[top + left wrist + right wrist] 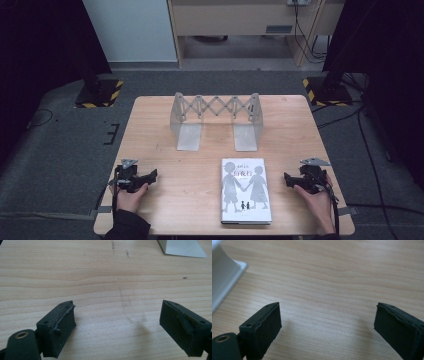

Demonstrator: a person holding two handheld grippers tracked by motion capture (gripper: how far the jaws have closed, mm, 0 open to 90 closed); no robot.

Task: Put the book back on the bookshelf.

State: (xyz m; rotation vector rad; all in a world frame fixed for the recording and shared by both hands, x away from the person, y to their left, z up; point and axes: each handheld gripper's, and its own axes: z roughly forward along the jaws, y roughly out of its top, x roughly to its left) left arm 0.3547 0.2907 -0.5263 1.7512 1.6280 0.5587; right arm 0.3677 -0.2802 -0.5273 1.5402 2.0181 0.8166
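A white book (245,190) with two grey figures holding hands on its cover lies flat near the table's front edge, right of centre. A grey metal expanding book rack (216,118) stands at the back middle, with two flat base plates facing me. My left gripper (152,175) rests on the wood at the front left, held by a hand, jaws wide apart over bare wood (117,315). My right gripper (286,178) sits just right of the book, open, with the book's white corner (223,280) at the left of its view.
The wooden table (150,130) has bare surface between the rack and the book. A corner of a rack base plate (181,248) shows far ahead in the left gripper view. Grey carpet, cables and two black stands with yellow-striped bases (100,92) surround the table.
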